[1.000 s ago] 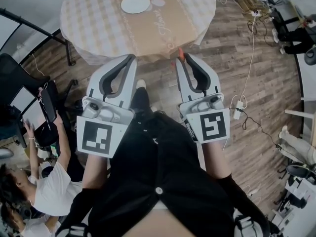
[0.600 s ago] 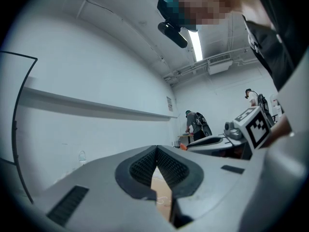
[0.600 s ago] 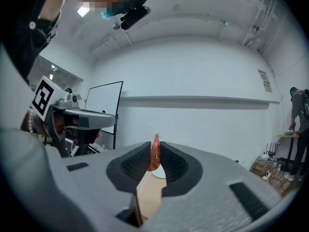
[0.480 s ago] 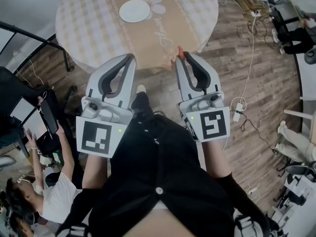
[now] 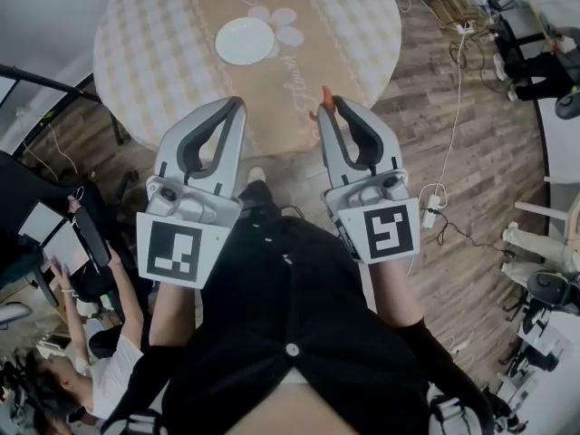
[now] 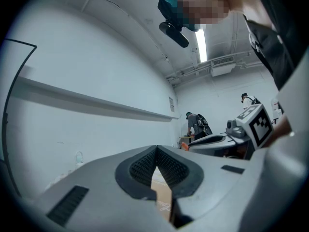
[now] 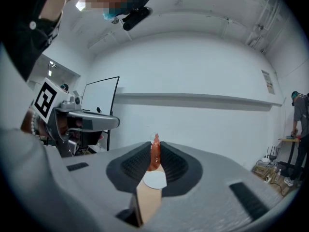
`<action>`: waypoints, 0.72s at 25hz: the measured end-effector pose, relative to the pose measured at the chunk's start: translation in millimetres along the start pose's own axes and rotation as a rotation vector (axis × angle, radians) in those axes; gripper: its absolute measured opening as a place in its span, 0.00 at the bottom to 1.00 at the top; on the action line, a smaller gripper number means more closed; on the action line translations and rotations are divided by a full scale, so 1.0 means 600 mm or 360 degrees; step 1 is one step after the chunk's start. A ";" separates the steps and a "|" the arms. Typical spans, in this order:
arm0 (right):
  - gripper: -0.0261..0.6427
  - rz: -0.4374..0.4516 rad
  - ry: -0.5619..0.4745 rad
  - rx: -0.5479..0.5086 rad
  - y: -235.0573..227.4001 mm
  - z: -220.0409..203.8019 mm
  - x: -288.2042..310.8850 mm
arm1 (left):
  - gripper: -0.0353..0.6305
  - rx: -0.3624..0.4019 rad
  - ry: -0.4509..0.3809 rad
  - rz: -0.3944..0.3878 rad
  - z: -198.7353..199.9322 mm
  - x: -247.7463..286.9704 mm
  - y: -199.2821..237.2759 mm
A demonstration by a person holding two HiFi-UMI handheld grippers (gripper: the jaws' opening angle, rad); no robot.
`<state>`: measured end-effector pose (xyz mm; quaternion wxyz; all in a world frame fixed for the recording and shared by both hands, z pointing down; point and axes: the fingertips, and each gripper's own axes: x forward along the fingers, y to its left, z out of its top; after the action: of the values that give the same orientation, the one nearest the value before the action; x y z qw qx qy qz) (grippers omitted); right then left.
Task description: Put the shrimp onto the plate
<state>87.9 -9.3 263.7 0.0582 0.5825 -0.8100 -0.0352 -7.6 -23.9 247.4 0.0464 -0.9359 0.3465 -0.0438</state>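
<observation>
An orange shrimp (image 5: 323,101) sticks out of the tips of my right gripper (image 5: 327,109), which is shut on it just at the near edge of the round table. In the right gripper view the shrimp (image 7: 155,154) stands pinched between the dark pads, with the white plate (image 7: 155,179) showing below it. The plate (image 5: 245,40) lies on the brown runner in the middle of the table, ahead and left of the right gripper. My left gripper (image 5: 237,107) hangs beside it at the table's near edge, jaws closed with nothing between them (image 6: 156,150).
The round table (image 5: 145,53) carries a checked cloth with a brown runner. Wooden floor lies all round it. Cables and a power strip (image 5: 438,217) lie to the right. People sit at the lower left (image 5: 91,352). Two more stand far off (image 6: 197,124).
Both grippers have come forward to the table's near edge, and the table and plate now sit lower and closer in the head view. The shrimp stays in the right gripper.
</observation>
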 end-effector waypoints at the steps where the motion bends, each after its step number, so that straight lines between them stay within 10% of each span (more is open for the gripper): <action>1: 0.11 -0.0003 0.0010 -0.0003 -0.003 0.000 0.011 | 0.06 0.0000 0.0000 -0.0003 0.001 0.007 0.009; 18: 0.11 0.0038 0.0017 -0.0013 -0.001 0.003 0.161 | 0.06 -0.0018 0.0013 0.0015 -0.026 0.065 0.144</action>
<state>57.9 -101.0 267.1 0.0653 0.5728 -0.8164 -0.0346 -35.8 -115.4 254.6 0.0399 -0.9343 0.3513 -0.0454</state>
